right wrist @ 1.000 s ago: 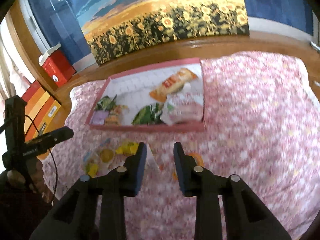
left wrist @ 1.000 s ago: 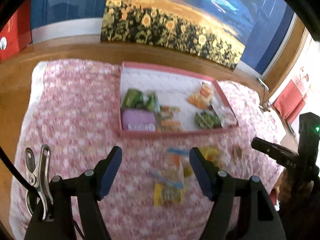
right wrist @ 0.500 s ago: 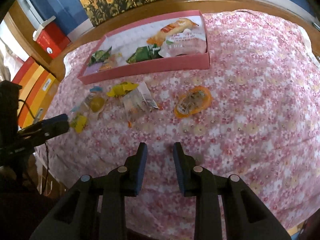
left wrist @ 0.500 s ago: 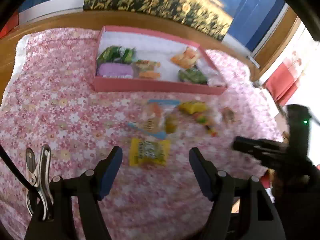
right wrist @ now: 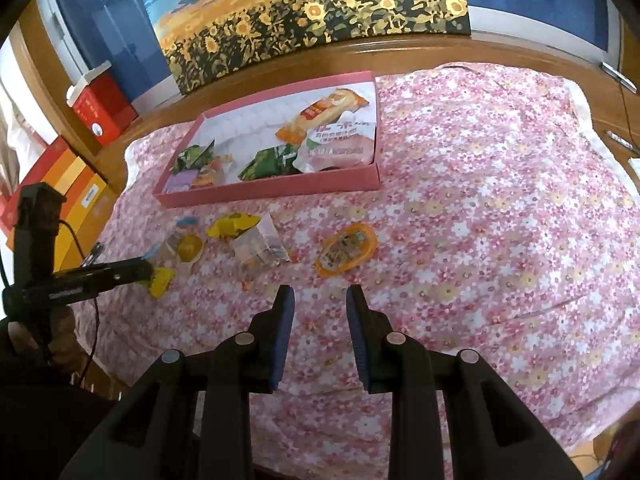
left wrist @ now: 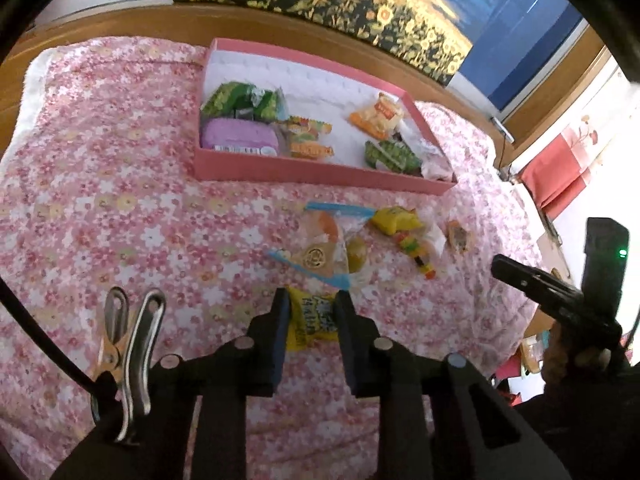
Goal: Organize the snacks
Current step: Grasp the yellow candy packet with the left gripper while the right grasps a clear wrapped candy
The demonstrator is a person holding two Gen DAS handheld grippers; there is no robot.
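The left gripper (left wrist: pixel 310 308) pointed steeply down at the near edge of the flowered cloth (left wrist: pixel 120 200), and its jaws had just been closing; they clamped the yellow snack packet (left wrist: pixel 310 320) by its two sides, the packet's long axis running away from the camera between the pads. The right gripper (right wrist: pixel 320 300) hung tilted down over bare cloth, jaws parted with nothing between them. Just beyond the yellow packet lay a clear bag with blue strips (left wrist: pixel 324 248), lying on a slant, then a second yellow packet (left wrist: pixel 396 220), a small clear wrapper (right wrist: pixel 260 246) and, apart to the right, an orange oval cup (right wrist: pixel 346 250) with its long axis slanting. Farther back, the pink box (left wrist: pixel 320 172) sat crosswise on the surface, holding green packets (left wrist: pixel 240 100), a purple pack (left wrist: pixel 238 136) and an orange bag (left wrist: pixel 376 116).
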